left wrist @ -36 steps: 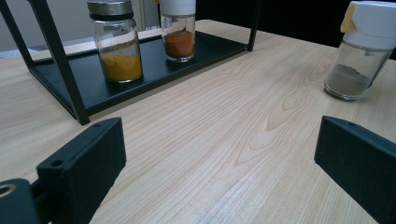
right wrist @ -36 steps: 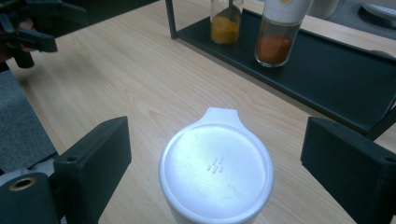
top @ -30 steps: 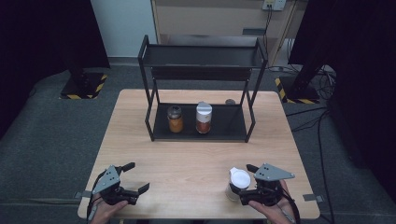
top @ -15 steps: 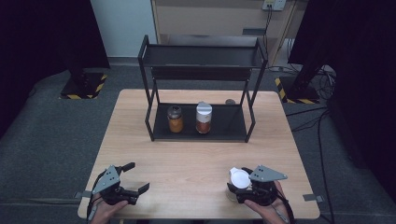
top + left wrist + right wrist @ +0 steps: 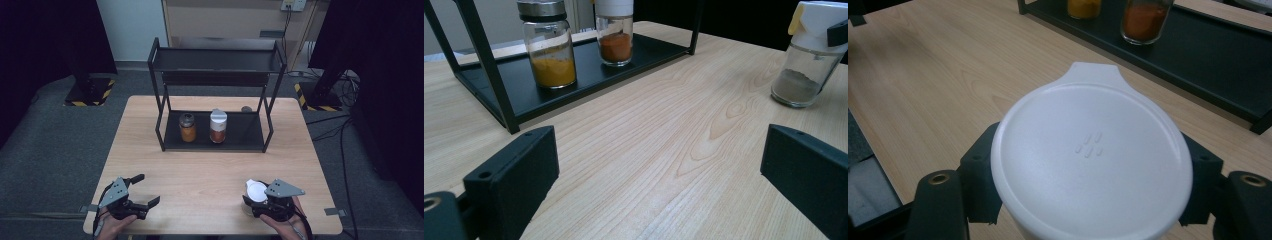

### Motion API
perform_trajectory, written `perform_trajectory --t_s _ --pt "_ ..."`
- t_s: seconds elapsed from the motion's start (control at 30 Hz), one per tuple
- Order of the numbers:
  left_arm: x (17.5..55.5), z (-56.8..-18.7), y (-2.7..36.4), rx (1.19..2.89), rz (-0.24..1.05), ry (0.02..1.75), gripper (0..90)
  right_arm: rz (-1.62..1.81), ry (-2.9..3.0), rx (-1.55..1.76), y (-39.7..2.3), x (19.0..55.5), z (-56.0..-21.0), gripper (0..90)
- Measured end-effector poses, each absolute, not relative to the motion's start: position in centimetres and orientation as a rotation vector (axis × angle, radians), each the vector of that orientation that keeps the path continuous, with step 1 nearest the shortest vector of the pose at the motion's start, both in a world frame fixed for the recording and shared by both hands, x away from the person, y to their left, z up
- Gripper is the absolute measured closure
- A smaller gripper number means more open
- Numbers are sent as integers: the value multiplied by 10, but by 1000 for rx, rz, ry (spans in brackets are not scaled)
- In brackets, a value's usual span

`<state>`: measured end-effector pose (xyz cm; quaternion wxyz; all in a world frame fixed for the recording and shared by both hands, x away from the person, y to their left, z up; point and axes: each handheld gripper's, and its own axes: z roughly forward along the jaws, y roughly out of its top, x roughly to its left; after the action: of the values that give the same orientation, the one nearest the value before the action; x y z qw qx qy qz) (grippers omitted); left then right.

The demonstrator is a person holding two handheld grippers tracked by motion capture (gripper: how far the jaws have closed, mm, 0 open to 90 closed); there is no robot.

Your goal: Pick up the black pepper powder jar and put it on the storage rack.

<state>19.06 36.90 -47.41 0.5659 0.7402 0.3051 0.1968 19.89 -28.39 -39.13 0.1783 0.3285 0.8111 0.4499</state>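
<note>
The right gripper (image 5: 251,202), jaws just closed on the white-capped spice jar (image 5: 255,192) near right, has it grasped; next, lifting toward the far rack (image 5: 215,75).

Even, soft overhead light falls on the counter (image 5: 210,175) in the high view, while the room's far left and right corners sink into near black. Shadows are faint. In the right gripper view the white lid (image 5: 1091,160) is close and slightly soft, with mild glare. The far jars (image 5: 545,42) look somewhat blurred.
</note>
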Motion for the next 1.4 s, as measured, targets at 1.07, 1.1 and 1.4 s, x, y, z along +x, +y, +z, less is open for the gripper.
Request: perform_trajectory --t_s 1.07,1.1,1.4 --pt "190 -474 370 1737 464 718 14 1266 2267 930 -276 210 -356 310" --pt "190 -474 370 1737 465 719 14 1266 2266 930 -275 211 -354 310" --pt "190 -474 370 1737 465 719 14 1270 2257 926 -272 221 -336 310"
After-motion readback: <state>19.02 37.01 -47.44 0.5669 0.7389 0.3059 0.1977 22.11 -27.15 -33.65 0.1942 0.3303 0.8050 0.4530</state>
